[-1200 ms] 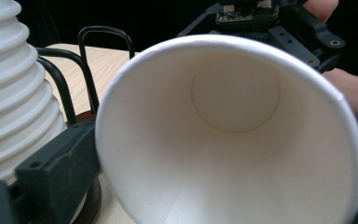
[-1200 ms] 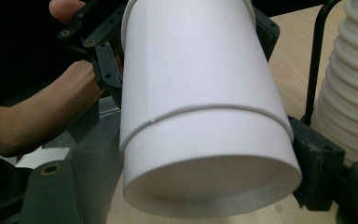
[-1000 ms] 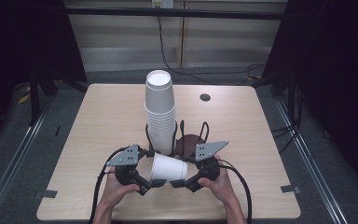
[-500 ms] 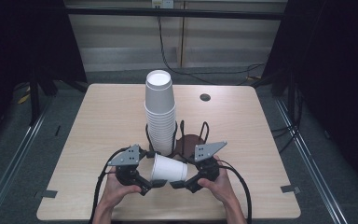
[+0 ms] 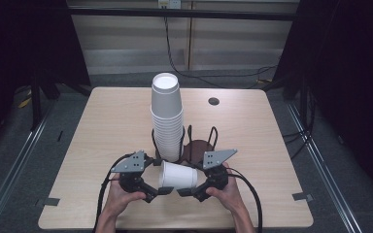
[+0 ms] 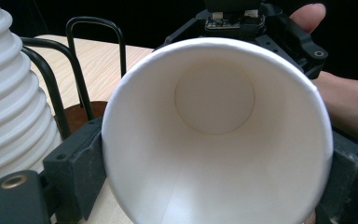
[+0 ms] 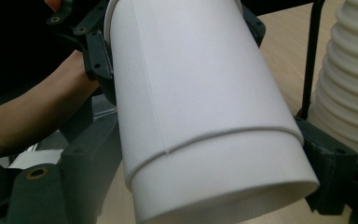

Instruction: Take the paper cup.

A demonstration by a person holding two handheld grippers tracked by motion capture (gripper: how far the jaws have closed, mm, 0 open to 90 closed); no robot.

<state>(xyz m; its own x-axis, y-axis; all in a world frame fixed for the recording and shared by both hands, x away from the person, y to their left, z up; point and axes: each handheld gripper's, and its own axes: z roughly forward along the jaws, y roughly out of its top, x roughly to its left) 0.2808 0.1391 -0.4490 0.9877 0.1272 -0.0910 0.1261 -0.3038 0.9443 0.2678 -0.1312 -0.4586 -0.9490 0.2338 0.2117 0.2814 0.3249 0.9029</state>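
Cup (image 5: pixel 178 175) bottom hidden between claws

Two tongs (image 5: pixel 167 190), one cup stack (image 5: pixel 167 119), one rack (image 5: pixel 197 145)

A white paper cup (image 5: pixel 178 175) lies on its side, lifted above the counter (image 5: pixel 102 126) near the middle of its near edge. It looks like two nested cups, one rim stepped behind the other, the inside empty.

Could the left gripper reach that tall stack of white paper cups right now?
Probably not yet: the left gripper is shut on a white paper cup, though the tall stack of white paper cups stands unobstructed beside it.
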